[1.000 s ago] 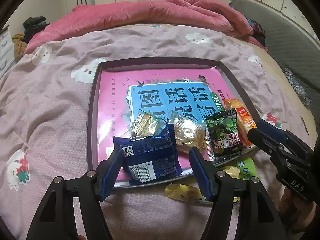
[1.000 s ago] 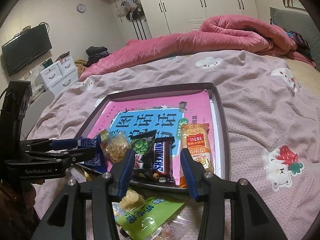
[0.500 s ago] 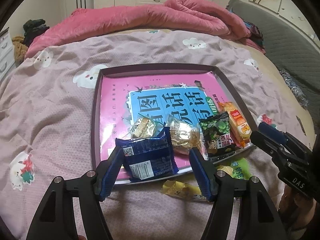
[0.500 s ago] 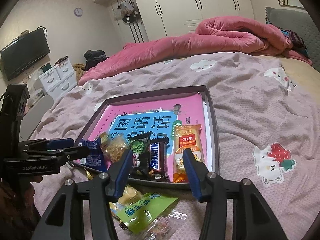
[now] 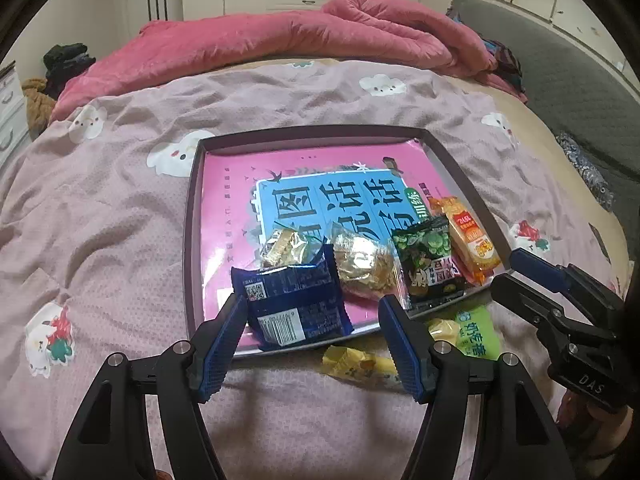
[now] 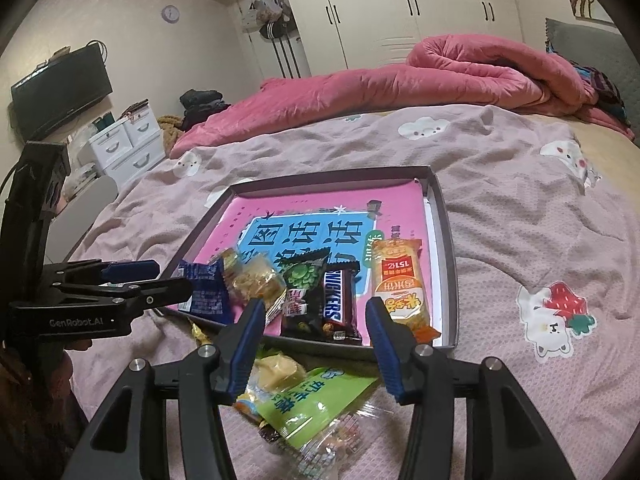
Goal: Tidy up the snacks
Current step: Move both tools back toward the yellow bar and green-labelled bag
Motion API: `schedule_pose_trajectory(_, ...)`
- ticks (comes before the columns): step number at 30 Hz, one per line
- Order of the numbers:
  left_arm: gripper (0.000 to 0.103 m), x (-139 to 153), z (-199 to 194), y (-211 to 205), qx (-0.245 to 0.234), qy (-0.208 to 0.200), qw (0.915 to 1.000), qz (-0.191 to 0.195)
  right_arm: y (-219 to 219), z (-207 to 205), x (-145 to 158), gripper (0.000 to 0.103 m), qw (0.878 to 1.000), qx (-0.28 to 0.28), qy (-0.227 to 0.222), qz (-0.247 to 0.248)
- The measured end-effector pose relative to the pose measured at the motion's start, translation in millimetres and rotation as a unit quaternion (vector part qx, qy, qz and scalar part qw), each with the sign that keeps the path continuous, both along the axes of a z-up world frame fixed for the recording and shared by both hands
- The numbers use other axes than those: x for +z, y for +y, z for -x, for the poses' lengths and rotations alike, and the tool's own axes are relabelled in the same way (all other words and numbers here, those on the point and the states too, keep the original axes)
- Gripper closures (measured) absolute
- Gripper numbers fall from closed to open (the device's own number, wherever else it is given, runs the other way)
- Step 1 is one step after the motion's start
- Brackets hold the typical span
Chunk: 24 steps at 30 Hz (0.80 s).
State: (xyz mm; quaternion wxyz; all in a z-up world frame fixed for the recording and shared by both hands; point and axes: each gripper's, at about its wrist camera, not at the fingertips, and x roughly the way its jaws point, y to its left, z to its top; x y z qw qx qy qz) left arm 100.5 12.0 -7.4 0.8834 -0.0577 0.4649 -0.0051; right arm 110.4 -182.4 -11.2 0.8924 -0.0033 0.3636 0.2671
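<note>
Tray [image 5: 191, 216] w/ 6 snack packs, 3 more outside; both grippers' jaws spread, holding nothing.

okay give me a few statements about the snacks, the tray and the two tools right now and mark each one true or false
1. The Snickers bar lies inside the tray. True.
2. The left tool is clamped shut on the blue packet. False: its jaws stand open, with the packet lying between them in the view.
3. The green packet lies on the bedspread, outside the tray. True.
4. The right tool grips the orange packet. False: it is open and holds nothing.
5. The tray is bare inside apart from the snacks. False: a pink book lies under them.
</note>
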Motion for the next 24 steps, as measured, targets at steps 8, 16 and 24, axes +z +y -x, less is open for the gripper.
schedule_pose_trajectory(8,0.033,-4.1,8.2,-3.2,-0.002,0.012,0.9999,0.011,0.8,5.9,-0.3,0.051,1.000,0.004,0.001,0.005)
schedule_pose_trajectory(16,0.033,-7.5,14.7,-6.8,-0.005,0.021,0.9997,0.013,2.1,11.8,-0.8,0.051,1.000,0.011,0.003,0.015)
schedule_pose_trajectory(24,0.033,-13.0,20.2,-15.0,-0.015,0.034,0.9993,0.006,5.0,16.0,-2.9,0.051,0.999,0.023,0.007,0.025)
